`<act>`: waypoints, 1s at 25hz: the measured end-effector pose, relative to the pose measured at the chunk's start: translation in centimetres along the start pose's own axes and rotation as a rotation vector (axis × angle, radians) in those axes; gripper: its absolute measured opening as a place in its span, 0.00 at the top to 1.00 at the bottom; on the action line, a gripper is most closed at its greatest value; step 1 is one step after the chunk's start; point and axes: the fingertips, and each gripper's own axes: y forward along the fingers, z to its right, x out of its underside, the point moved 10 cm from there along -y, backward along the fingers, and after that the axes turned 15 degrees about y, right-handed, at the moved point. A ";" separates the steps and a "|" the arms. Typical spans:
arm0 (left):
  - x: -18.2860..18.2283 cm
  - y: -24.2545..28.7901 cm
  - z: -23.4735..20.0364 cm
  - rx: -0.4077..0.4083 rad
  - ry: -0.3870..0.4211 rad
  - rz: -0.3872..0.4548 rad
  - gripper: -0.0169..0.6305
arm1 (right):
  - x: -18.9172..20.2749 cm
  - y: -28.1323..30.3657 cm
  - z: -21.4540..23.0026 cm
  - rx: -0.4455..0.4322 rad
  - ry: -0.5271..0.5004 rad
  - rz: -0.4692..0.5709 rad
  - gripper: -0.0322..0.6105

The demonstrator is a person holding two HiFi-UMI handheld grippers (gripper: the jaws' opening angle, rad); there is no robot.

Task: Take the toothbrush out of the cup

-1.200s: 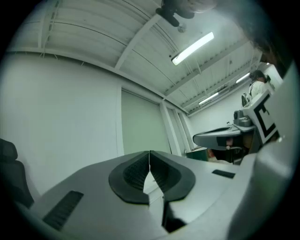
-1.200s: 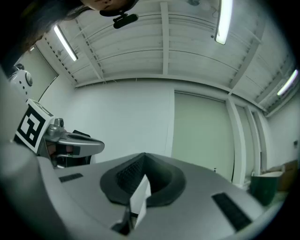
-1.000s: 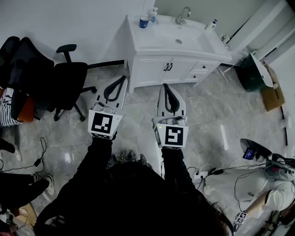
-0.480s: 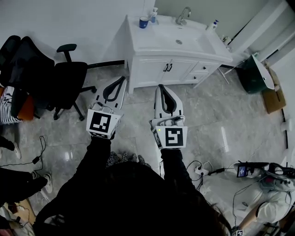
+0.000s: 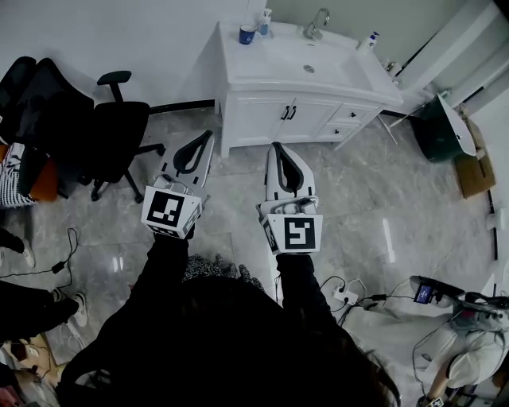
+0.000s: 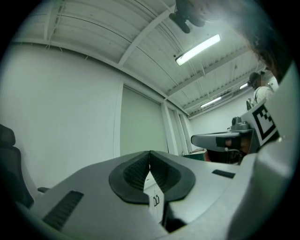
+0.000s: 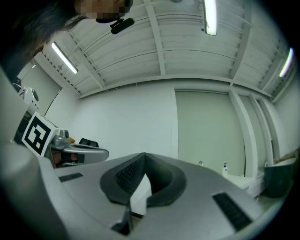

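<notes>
In the head view a blue cup [image 5: 247, 34] stands at the back left corner of a white vanity [image 5: 262, 119], far ahead of both grippers. The toothbrush is too small to make out; a small white and blue thing [image 5: 265, 20] stands just right of the cup. My left gripper [image 5: 210, 133] [image 6: 149, 152] is shut and holds nothing, hanging over the floor in front of the vanity's left end. Beside it, the right gripper [image 5: 276, 146] [image 7: 144, 154] is also shut and holds nothing. Both point toward the vanity.
A sink with a faucet [image 5: 314, 28] and a small bottle [image 5: 367, 40] are on the vanity top. A black office chair [image 5: 119, 135] stands to the left, a dark green bin [image 5: 436, 127] and a cardboard box [image 5: 471, 167] to the right. Cables and a crouching person [image 5: 469, 342] are at lower right.
My left gripper has drifted a little to the left and toward me. The right gripper has stayed about where it was. Both stay shut.
</notes>
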 end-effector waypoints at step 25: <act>6.5 13.2 -7.2 0.071 -0.033 -0.011 0.96 | 3.7 12.9 7.2 0.051 0.052 -0.064 0.96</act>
